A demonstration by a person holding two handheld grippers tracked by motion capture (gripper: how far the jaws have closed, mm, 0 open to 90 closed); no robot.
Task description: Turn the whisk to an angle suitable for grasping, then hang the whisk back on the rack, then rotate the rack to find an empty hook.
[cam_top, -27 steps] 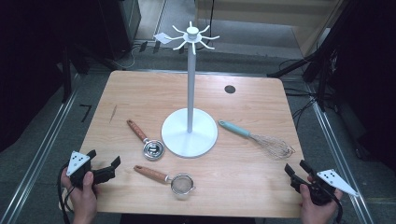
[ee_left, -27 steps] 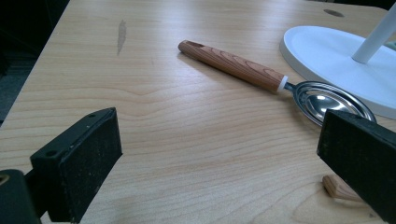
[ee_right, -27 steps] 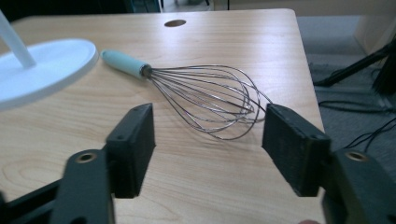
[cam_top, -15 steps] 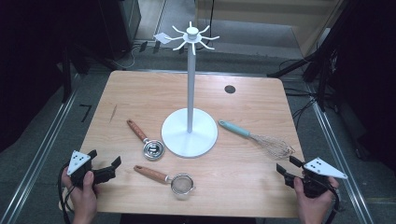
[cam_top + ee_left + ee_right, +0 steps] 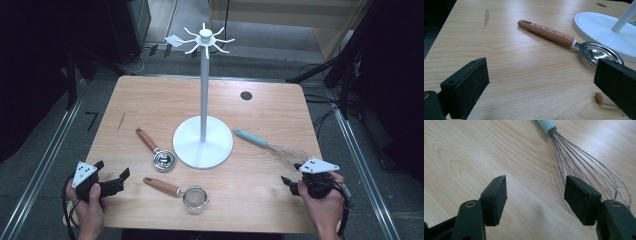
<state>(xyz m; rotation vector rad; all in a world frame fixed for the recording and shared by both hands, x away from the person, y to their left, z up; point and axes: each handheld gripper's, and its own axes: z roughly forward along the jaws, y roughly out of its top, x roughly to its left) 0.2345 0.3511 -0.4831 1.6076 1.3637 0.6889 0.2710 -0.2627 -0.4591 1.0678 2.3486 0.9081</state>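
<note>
My right gripper [image 5: 292, 183] sits low at the near right of the wooden table [image 5: 150, 95], jaws apart with bare wood between them, and the whisk [image 5: 275, 147] with the pale teal handle lies just beside its right jaw, wire loops toward me, untouched. My left gripper [image 5: 117, 181] rests at the near left corner, jaws spread wide and empty. Ahead of it lie a wooden-handled measuring spoon [image 5: 571, 43] beside the white stand's base [image 5: 202, 141] and a small wooden-handled strainer [image 5: 180, 191].

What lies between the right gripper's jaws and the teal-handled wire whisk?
Bare wood: in the right gripper view, the right gripper hangs open beside the teal-handled wire whisk, only the wooden table between.
</note>
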